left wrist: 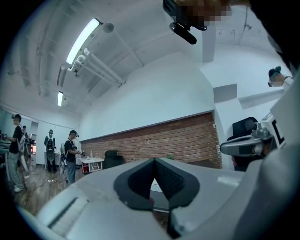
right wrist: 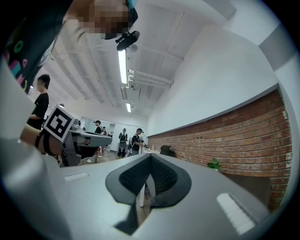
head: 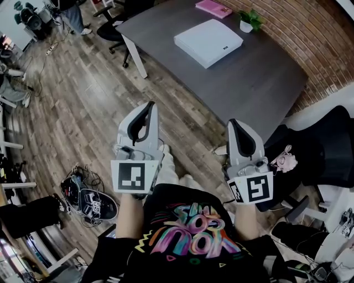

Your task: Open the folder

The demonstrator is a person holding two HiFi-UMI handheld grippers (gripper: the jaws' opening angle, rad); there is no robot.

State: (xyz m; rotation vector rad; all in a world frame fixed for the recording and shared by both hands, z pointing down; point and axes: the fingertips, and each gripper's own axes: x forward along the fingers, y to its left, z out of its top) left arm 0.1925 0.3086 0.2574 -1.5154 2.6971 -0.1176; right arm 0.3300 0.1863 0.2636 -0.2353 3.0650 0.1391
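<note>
A white closed folder point(head: 208, 41) lies flat on the grey table point(head: 260, 83) at the top of the head view. Both grippers are held near my body over the wooden floor, well short of the table and touching nothing. My left gripper point(head: 150, 106) has its jaws together with nothing between them, as the left gripper view point(left wrist: 154, 160) also shows. My right gripper point(head: 232, 122) is likewise shut and empty, its jaws meeting at the tip in the right gripper view point(right wrist: 150, 155). Both point level toward the table.
A pink book point(head: 213, 8) and a small potted plant point(head: 250, 21) sit at the table's far edge by the brick wall point(head: 293, 30). Black office chairs point(head: 326, 149) stand at the right. Cables and gear point(head: 88, 199) lie on the floor left. People point(left wrist: 71, 154) stand far off.
</note>
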